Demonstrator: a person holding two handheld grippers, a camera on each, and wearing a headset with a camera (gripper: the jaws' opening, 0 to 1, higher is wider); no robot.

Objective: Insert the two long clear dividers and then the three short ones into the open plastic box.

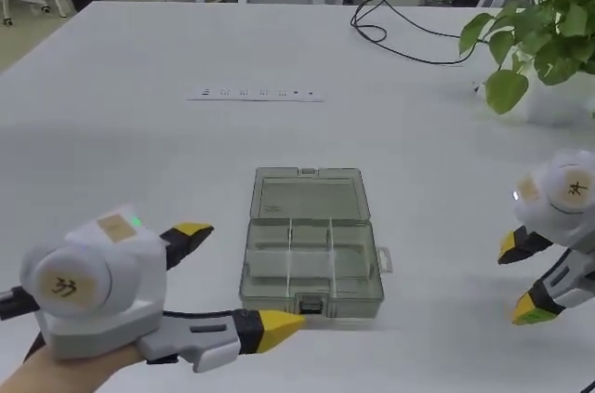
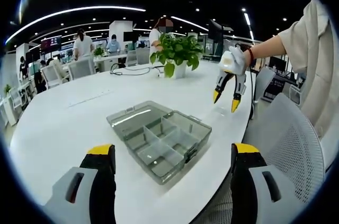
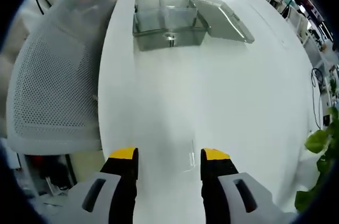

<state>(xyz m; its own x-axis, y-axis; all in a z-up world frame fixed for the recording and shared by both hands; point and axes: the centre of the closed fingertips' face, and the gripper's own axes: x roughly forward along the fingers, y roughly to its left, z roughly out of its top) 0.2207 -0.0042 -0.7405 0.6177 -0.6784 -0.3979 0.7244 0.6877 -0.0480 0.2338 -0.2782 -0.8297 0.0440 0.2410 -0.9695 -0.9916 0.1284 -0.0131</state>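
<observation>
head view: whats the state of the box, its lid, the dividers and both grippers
smoky clear plastic box: open, flat on the white table
hinged lid: folded right back, lying flat behind the box
clear dividers: standing in the box, splitting it into compartments
left gripper: open, holding nothing
right gripper: open, holding nothing

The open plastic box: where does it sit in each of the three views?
Head view: the box is central, slightly below the middle.
Left gripper view: the box is central, slightly below the middle.
Right gripper view: the box is at the top, left of centre.
Shared landmark: the potted plant.
</observation>
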